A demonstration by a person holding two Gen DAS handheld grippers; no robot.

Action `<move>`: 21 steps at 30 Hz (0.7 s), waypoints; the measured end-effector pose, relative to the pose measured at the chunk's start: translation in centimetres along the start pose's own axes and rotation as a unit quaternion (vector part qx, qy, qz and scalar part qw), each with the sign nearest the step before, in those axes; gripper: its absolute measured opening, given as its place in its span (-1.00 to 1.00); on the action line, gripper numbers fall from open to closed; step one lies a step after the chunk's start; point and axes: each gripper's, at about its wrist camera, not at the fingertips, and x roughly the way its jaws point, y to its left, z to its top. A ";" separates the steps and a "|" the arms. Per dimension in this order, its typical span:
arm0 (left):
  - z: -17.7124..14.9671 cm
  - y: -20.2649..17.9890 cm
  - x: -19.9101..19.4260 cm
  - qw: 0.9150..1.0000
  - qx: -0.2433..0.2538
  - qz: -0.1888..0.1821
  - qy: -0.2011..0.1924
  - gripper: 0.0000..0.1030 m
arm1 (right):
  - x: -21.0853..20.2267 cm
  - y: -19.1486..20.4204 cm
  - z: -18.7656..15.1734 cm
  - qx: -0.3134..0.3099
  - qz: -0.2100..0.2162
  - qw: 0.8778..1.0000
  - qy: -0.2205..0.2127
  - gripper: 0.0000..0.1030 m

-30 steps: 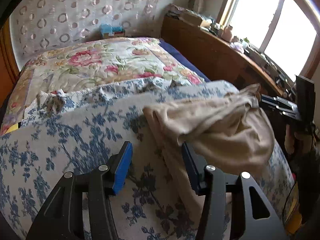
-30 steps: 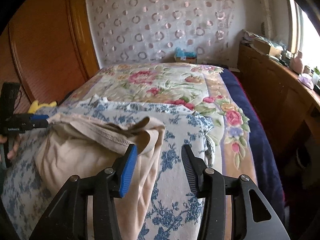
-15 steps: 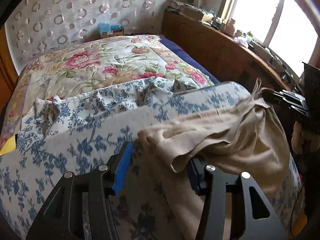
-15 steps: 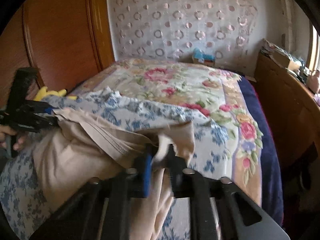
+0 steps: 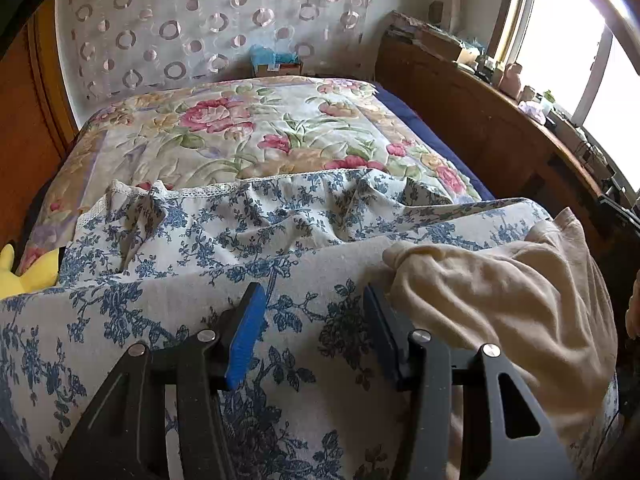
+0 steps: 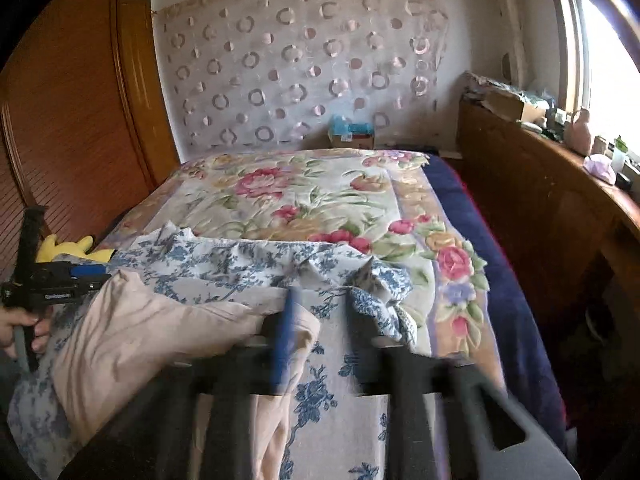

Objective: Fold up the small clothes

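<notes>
A beige garment [image 5: 516, 304] lies bunched on the blue-flowered cloth [image 5: 224, 240] at the bed's near end, to the right in the left wrist view. My left gripper [image 5: 310, 330] is open and empty over the cloth, its right finger beside the garment's left edge. In the right wrist view the garment [image 6: 148, 332] lies at the left, one corner draped over the left finger. My right gripper [image 6: 320, 320] is open, blurred by motion, with nothing between its fingers. The left gripper [image 6: 60, 280] also shows at the far left of that view.
A floral quilt [image 5: 248, 132] covers the bed behind the cloth. A yellow plush toy [image 5: 24, 268] lies at the left edge. A wooden sideboard [image 6: 560, 208] with clutter runs along the right under the window. A wooden wardrobe [image 6: 72, 128] stands at the left.
My right gripper was shut on the garment's corner half a second ago and has opened and let it go. The garment has dropped onto the cloth. My left gripper stayed open.
</notes>
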 end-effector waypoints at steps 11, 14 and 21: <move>-1.3 -1.8 -2.4 0.999 0.039 -0.035 -0.006 0.12 | 0.3 2.5 -2.3 -0.013 0.038 0.997 0.064 0.23; -1.5 -1.8 -3.3 0.998 0.038 -0.044 -0.016 0.43 | 1.2 2.3 -2.7 -0.004 0.033 0.996 0.081 0.28; -1.5 -2.1 -5.0 0.997 0.030 -0.062 -0.036 0.47 | 2.8 1.8 -2.2 0.028 0.031 0.994 0.104 0.43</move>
